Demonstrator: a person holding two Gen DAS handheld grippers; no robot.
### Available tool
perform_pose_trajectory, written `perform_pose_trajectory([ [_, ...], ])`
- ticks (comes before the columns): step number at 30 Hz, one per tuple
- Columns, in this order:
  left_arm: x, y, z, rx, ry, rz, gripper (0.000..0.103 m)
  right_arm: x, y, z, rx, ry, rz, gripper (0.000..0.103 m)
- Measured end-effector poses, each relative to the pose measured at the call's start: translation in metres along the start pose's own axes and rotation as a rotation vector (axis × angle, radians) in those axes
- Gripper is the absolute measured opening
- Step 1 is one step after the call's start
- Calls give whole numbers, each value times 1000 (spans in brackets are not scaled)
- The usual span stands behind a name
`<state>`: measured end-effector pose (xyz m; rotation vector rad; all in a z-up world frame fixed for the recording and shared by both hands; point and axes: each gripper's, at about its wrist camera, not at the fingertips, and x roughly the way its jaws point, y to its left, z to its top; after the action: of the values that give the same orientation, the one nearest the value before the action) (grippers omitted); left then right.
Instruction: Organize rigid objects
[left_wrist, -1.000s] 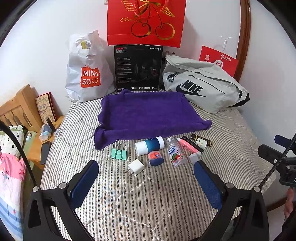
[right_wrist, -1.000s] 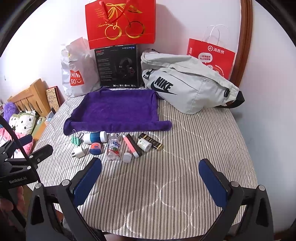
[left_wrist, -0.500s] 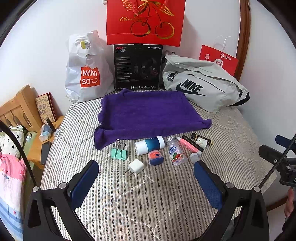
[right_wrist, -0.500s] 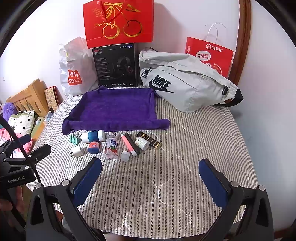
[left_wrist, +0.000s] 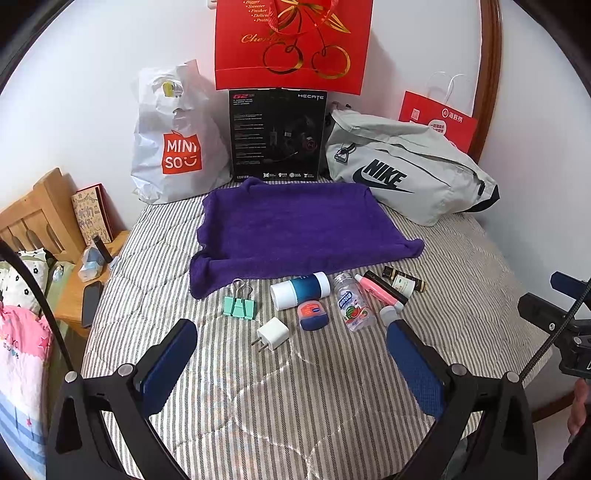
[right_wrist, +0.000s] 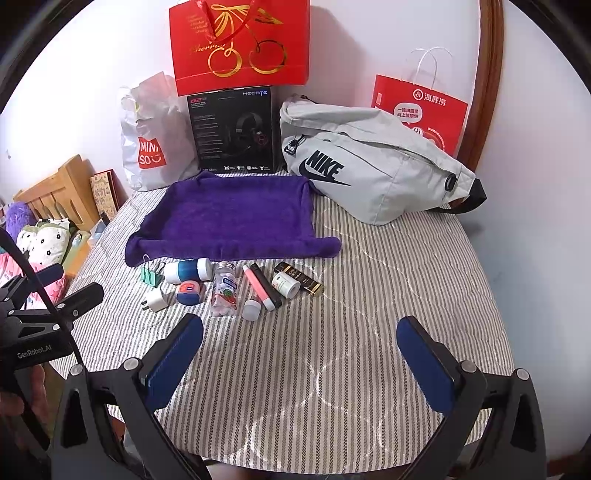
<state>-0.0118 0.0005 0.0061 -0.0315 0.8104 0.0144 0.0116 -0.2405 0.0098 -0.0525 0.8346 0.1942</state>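
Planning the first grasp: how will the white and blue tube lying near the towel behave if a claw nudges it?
The white and blue tube lies on its side and looks cylindrical, so it would probably roll. The striped bedding looks soft, which may slow it. It looks rigid, so a claw squeeze likely won't deform it.

The purple towel is soft, fuzzy cloth, matt. The striped bedcover is quilted fabric with stitched curves. The binder clip has a painted mint body and shiny wire handles. The white charger is smooth plastic with metal prongs. The small bottle is clear glossy plastic. The red gift bag is glossy paper with gold foil print. The white shopping bag is crinkled plastic film. The grey bag is smooth woven cloth. The headboard is varnished wood. The gripper pads look like textured blue rubber.
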Motion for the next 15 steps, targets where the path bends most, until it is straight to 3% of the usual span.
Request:
perform_pose_trajectory([
  [15,1,2,1,1,1,6,103,1,-1,-2,1,5,-2,103],
])
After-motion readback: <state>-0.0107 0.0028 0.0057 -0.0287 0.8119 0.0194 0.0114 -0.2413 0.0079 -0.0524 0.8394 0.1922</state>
